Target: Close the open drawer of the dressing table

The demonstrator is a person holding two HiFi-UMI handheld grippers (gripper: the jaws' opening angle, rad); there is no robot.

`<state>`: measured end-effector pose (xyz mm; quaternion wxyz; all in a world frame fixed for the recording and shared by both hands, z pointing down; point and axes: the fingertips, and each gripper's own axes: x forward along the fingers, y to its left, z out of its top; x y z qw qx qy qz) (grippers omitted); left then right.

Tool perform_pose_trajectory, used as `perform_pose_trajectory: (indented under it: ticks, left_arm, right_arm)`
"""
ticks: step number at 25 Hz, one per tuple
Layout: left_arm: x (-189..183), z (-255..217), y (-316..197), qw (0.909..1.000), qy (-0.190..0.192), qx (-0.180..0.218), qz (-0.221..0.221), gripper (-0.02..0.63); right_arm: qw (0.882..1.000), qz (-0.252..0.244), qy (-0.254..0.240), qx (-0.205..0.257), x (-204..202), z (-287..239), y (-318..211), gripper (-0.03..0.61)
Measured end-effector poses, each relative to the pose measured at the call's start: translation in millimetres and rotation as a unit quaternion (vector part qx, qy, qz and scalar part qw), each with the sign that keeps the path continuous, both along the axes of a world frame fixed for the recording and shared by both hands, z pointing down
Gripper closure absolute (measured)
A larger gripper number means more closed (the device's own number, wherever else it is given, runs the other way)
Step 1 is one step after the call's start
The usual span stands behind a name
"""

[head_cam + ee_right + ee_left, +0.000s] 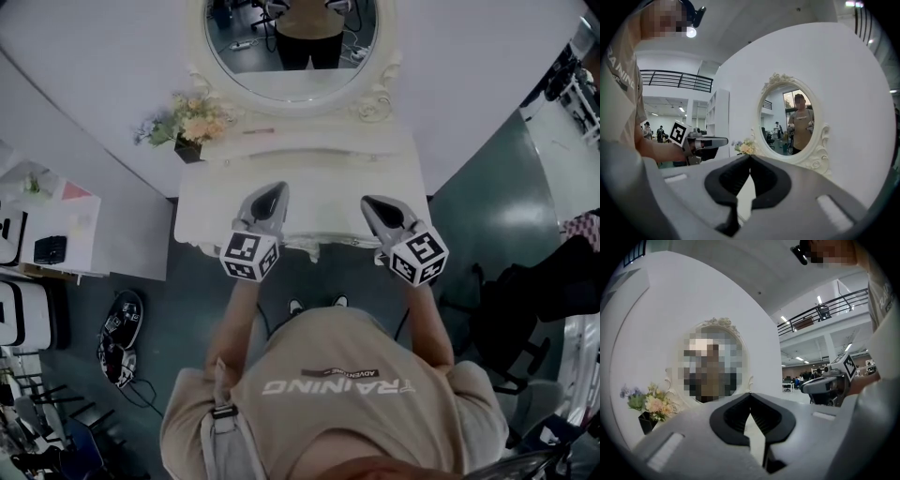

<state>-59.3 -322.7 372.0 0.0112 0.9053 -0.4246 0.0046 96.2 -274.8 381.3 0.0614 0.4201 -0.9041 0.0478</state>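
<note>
Obs.: I'm standing square to the dressing table point(202, 202). Mirror point(291, 56) is at the back and the flowers point(192, 117) sit on its left rear corner.

Left gripper point(272, 192): jaws together, tips touching, nothing between them. Its own view shows only pale table surface through the gap below the tips.
Right gripper point(370, 202): same, closed and empty.
Both hang over the front part of the table, side by side and well apart, pointing at the mirror.

Drawer point(319, 232): from above I can't cleanly separate it from the tabletop, as everything is the same white. I take the front-most strip, with the carved edge nearest me, to be it. It lies under and just in front of both grippers. How far out it stands I cannot tell.

Handling (judgement):
- Painted wood, stiff. Probably light, sliding on runners.
- The finish looks smooth, so the pads may skid on it. No grip is needed; push instead.
- Contact point: the front face, with the closed tips. Use either the centre or one gripper to each side, pressing evenly so it doesn't rack and jam.
- Go slow at the end, since a slam could shake the flowers.

Next: drop both grippers to the level of the front face, on my side of it.
</note>
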Motion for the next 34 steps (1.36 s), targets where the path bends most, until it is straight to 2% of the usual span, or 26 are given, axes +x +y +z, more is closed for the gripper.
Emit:
perform_pose_trajectory:
  ticks: [4, 15, 21, 34]
  left_arm:
    - [-2, 0, 0, 1.0, -0.005, 0.002, -0.006, 0.607]
    - [13, 19, 13, 0.9996, -0.026, -0.007, 0.009, 0.607]
    - [18, 26, 15, 0.9994, -0.028, -0.008, 0.016, 0.607]
    - [17, 35, 19, 0.9986, -0.038, -0.026, 0.026, 0.607]
  right_arm:
    - [1.0, 0.004, -0.002, 0.02, 1, -11, -1, 0.574]
    - [0.999, 0.028, -0.016, 0.019, 13, -2, -2, 0.575]
    - [0.999, 0.007, 0.014, 0.028, 8, 4, -2, 0.574]
    - [1.0, -0.002, 0.01, 0.009, 4, 13, -3, 0.575]
